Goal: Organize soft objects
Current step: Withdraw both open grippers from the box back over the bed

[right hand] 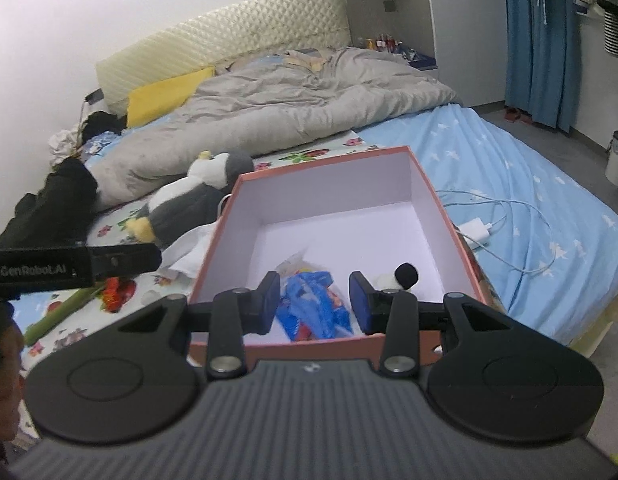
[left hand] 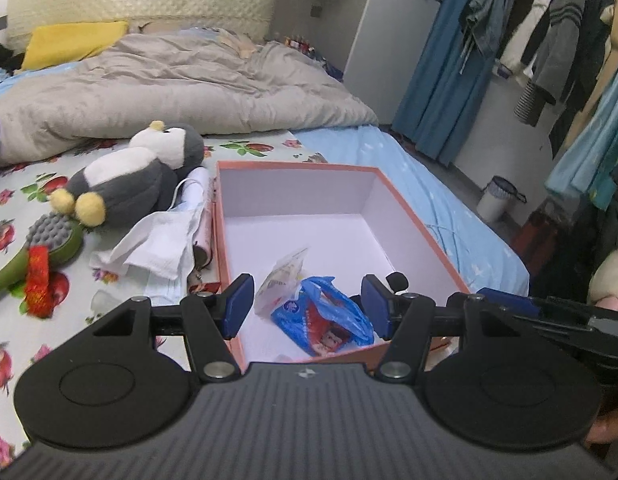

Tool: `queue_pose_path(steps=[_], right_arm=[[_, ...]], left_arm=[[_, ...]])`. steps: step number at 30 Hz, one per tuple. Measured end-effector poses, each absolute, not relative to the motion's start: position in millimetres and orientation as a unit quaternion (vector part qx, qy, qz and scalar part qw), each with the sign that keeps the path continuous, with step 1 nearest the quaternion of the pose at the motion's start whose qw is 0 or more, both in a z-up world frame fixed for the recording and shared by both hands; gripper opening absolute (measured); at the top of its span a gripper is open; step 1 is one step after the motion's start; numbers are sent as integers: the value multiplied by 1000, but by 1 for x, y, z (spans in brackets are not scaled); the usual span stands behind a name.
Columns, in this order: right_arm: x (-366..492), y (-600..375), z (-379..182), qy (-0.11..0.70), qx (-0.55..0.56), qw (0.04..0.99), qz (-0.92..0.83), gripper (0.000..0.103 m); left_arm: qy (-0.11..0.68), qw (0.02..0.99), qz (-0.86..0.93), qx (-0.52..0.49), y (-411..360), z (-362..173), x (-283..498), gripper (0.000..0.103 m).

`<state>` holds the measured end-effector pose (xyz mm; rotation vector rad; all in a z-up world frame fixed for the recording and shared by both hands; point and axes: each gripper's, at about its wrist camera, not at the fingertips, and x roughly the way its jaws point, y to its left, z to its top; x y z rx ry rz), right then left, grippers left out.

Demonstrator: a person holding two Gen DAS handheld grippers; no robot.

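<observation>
Below left gripper (left hand: pixel 307 306) — blue packet (left hand: pixel 325 322) | inside box (left hand: pixel 405 216)

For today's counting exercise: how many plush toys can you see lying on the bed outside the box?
1: a grey-and-white plush penguin left of the open pink cardboard box. Others may be hidden.

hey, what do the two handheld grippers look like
Both match: the left gripper and right gripper have dark blue pads on black fingers, silver pivot pins, black round side discs and a ribbed grey body. The left one's side reads GenRobot.AI in the right view.
</observation>
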<state>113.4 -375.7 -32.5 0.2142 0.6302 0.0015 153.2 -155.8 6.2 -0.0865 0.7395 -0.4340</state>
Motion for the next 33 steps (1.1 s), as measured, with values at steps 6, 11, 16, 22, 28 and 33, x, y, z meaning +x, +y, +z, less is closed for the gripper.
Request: queue_pose_path(steps=[6,11,16,22,28,33], right_arm=[[89,-360,-31,308,99,946,20,41],[69,-349,-26,302,93,948,34,42],[53,-334,-28,301,87,948,52,42],[46,-306,-38,316,78,942,85,42],[37,-277,-39,307,72,941,123,42],[31,-250,-47,325,56,932,150,42]], left_arm=[[351,913,-205,-44,-141,9,113,65],[348,918,-181,-52,-120,8,83,65],[348,921,-161,-63,-98,6,60,65],[342,929,-113,-80,-58,4,34,65],[338,934,-64,-99,-14,5,7,65],[338,935,-39,-99,9,-6,-6,65]])
